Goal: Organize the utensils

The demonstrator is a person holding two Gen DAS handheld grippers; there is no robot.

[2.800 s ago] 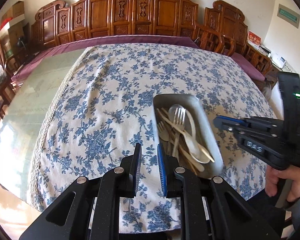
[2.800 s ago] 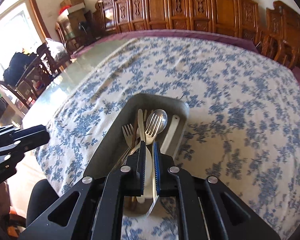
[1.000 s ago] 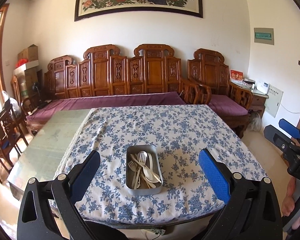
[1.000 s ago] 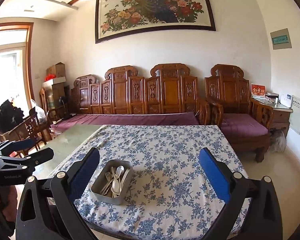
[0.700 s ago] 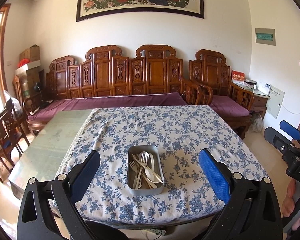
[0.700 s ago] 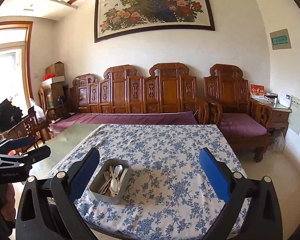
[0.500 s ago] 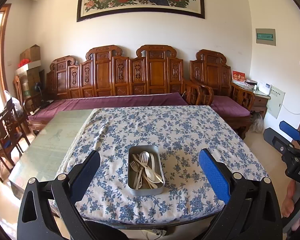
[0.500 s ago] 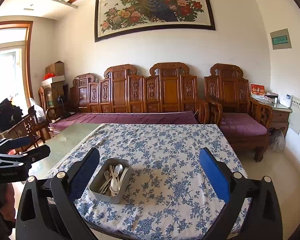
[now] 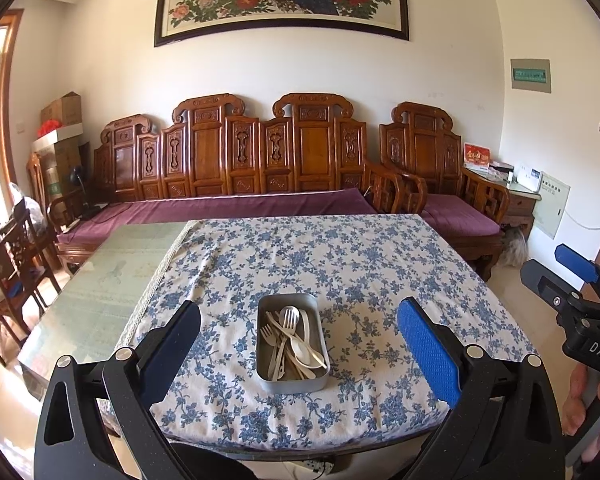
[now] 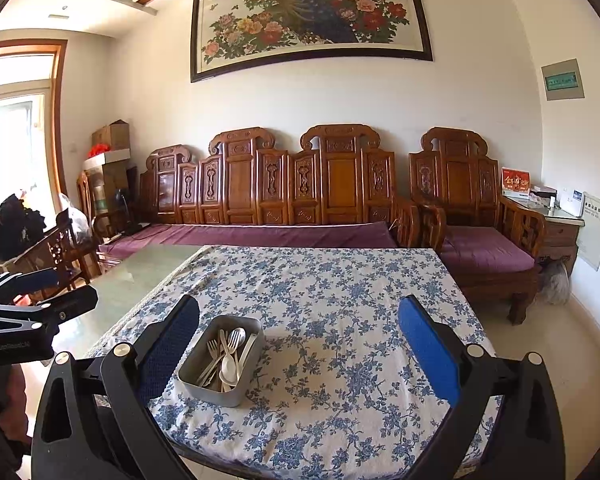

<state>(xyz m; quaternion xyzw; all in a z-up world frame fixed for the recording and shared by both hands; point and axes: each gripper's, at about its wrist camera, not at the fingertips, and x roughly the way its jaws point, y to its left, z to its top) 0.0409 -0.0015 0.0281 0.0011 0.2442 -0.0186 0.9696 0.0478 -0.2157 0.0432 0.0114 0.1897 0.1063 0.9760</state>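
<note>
Utensils (image 9: 290,340) – metal forks, pale spoons – lie heaped in a gray metal tray (image 9: 265,364) on a blue-floral tablecloth (image 9: 340,256), ahead of & between the left gripper's (image 9: 300,344) fingers. Both tongs held back off the table's near edge, jaws spread wide apart, nothing in either. From the right gripper (image 10: 300,344), tray sits just inside its left finger (image 10: 168,344). Beyond the tongs: carved wooden bench w/ purple cushion (image 9: 228,204), peacock painting (image 10: 308,12) above.

Utensil handles (image 9: 288,368) tangled, overlapping
</note>
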